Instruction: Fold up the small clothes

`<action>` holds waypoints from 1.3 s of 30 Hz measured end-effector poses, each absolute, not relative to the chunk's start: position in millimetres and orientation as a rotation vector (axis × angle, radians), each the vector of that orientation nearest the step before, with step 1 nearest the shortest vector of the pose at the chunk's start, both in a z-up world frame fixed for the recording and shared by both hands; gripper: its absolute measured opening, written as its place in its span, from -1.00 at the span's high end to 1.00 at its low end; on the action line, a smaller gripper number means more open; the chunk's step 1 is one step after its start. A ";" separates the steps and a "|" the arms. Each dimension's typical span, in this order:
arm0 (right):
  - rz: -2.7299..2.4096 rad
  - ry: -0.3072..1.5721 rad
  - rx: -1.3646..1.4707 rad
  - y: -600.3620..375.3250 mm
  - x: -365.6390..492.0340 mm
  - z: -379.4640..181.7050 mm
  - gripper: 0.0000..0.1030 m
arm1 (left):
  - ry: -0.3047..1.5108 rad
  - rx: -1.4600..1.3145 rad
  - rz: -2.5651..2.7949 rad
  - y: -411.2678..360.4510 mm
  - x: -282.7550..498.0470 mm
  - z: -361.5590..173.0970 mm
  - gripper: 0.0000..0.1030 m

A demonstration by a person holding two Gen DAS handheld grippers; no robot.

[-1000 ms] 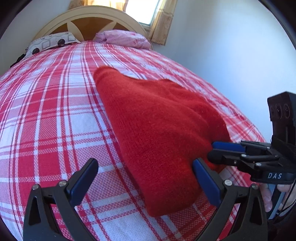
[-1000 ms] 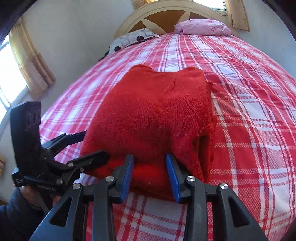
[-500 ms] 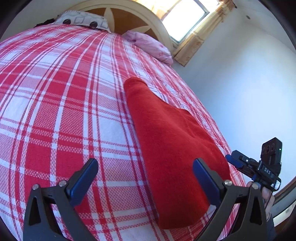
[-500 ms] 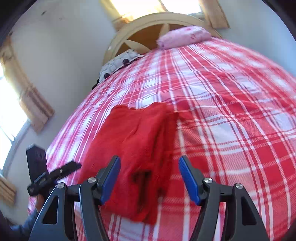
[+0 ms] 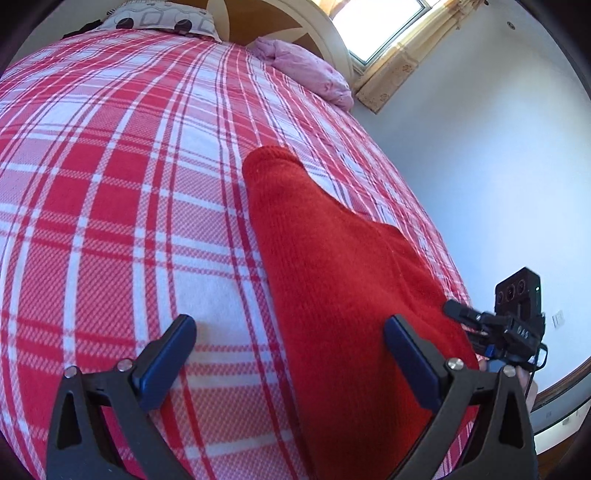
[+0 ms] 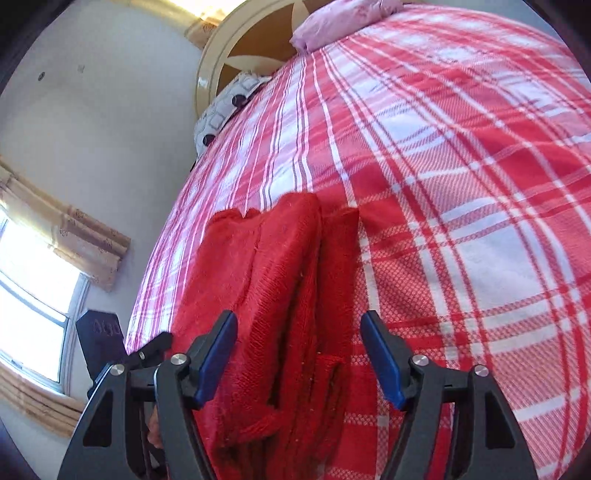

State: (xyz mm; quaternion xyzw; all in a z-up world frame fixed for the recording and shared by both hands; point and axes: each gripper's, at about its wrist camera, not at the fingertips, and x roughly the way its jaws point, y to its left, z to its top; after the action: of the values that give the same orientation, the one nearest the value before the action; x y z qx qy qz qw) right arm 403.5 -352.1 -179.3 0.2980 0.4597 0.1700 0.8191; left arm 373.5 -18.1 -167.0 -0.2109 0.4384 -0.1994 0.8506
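Since the earlier frames both grippers had let go of the red sweater [image 5: 343, 295] and drawn back from it, and the views had rolled, so that the bed tilted across each picture. A second before, the right gripper [image 6: 299, 354] had been pinching the near edge of the sweater; now its blue pads were opening, standing well apart above the knit without pressing it, though the cloth still lay between and below them. The left gripper [image 5: 291, 362] was spread wide and held nothing, its right pad over the sweater's near end and its left pad over bare bedspread [image 5: 122, 206]. The sweater lay just ahead of both grippers as a long, narrow bundle, its layers stacked and their edges showing on the side by the right gripper's right pad. By the look of it this fold was finished and released; whether another fold across the length was wanted, or other clothes waited, the pictures could not tell. Beyond the grippers the red-and-white plaid bedspread ran smooth to a pink pillow [image 5: 306, 70] and a patterned pillow [image 5: 159, 18] against a cream headboard [image 6: 236, 48]. Pale walls and a curtained window [image 5: 380, 26] closed the room.
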 end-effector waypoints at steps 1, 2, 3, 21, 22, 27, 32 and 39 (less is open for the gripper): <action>0.366 0.986 0.637 -351.7 405.4 -184.1 -0.39 | 0.923 -0.451 -0.424 -18.1 375.7 -167.5 -1.00; 0.373 0.983 0.643 -352.3 406.4 -186.1 -0.39 | 0.923 -0.458 -0.429 -18.0 377.4 -168.0 -1.00; 0.377 0.978 0.648 -353.2 406.7 -187.1 -0.39 | 0.920 -0.465 -0.433 -18.0 378.7 -168.2 -1.00; 0.424 0.952 0.649 -328.6 416.8 -195.0 0.35 | 0.957 -0.350 -0.523 -52.0 390.0 -170.0 -0.21; 0.418 0.933 0.632 -326.4 414.5 -191.6 0.36 | 0.947 -0.350 -0.509 -52.5 387.7 -168.2 -0.10; 0.424 0.855 0.628 -321.8 398.9 -170.4 0.41 | 0.873 -0.342 -0.481 -44.5 370.4 -146.4 0.36; 0.454 0.792 0.628 -306.4 379.5 -144.1 0.43 | 0.811 -0.364 -0.488 -27.8 339.1 -116.7 0.44; 0.571 0.751 0.620 -260.0 349.7 -112.4 0.43 | 0.710 -0.385 -0.453 9.4 282.6 -81.2 0.46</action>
State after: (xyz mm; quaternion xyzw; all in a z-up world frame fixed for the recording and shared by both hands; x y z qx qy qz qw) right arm 349.7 -260.0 -112.4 0.2938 0.3557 0.2705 0.8450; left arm 282.6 9.4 -81.2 -0.1857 0.3426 -0.2187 0.8946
